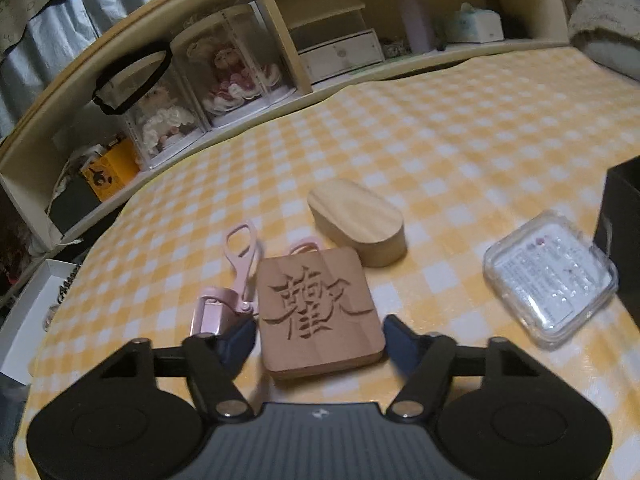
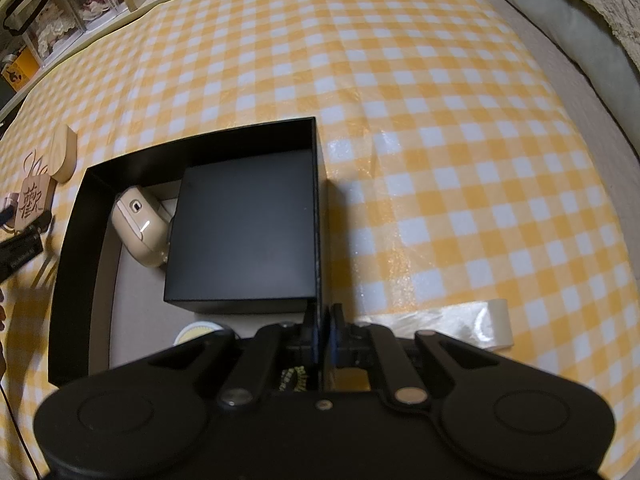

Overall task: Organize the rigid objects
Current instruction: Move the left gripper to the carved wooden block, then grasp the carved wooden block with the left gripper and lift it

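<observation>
A square wooden block (image 1: 320, 312) with a carved character lies flat on the yellow checked cloth. My left gripper (image 1: 320, 332) straddles its near end, with a blue pad against each side edge. An oval wooden box (image 1: 360, 220) sits just behind the block. A pink curler-like tool (image 1: 240, 264) lies to the block's left, and a clear plastic case (image 1: 550, 276) lies to the right. My right gripper (image 2: 322, 328) is shut on the right wall of an open black box (image 2: 200, 140). That box holds a smaller black box (image 2: 244, 228), a beige case (image 2: 140, 228) and a round yellow item (image 2: 200, 330).
A shelf unit (image 1: 280, 40) with dolls in clear cases and small drawers runs along the far edge of the cloth. A roll of clear tape (image 2: 492, 320) lies right of the black box. A grey cushion (image 2: 580, 32) borders the right side. Bare checked cloth (image 2: 440, 120) stretches behind and right of the box.
</observation>
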The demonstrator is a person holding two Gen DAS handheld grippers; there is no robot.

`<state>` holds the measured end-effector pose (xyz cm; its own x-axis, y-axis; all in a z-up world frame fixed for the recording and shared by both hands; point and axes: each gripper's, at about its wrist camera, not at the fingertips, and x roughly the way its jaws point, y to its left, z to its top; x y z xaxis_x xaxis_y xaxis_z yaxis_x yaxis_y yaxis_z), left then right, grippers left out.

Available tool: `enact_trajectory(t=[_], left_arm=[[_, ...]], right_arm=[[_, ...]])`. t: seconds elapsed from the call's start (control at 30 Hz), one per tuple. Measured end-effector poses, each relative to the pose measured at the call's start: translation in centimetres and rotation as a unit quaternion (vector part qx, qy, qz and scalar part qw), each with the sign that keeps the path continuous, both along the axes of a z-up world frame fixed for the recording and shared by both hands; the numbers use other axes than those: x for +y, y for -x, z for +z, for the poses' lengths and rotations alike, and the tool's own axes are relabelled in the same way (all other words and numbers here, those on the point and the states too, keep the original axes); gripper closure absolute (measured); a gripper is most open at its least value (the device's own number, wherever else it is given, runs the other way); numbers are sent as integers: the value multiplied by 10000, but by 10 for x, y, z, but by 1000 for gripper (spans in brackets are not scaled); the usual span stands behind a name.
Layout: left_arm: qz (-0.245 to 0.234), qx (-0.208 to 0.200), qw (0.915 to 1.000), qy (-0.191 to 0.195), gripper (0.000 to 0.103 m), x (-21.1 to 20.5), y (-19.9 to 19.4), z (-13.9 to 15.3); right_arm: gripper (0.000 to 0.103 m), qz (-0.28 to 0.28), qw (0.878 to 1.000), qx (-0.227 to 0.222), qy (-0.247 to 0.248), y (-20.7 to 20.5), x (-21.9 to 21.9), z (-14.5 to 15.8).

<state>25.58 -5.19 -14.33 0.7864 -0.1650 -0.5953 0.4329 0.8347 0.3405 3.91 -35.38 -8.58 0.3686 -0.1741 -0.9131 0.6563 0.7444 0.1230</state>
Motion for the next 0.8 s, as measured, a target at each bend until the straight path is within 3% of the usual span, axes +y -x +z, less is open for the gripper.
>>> enact_trajectory(t=[0.2, 0.33, 0.47, 0.63, 0.8], left_arm=[[-224, 601, 9979, 1, 36, 6, 3, 10], [-753, 1338, 9881, -40, 36, 9, 12, 17], [-1087, 1657, 9800, -199, 35, 6, 26, 19], [-550, 1641, 9849, -20, 26, 0, 24, 13], [127, 1788, 9822, 563, 29, 3, 3, 13]], right_arm=[[97, 7, 10000, 3, 5, 0, 0, 0], [97, 5, 10000, 7, 6, 0, 0, 0], [97, 5, 10000, 8, 8, 0, 0, 0], [97, 2, 10000, 8, 10, 0, -1, 0], [97, -1, 10000, 0, 9, 1, -1, -1]])
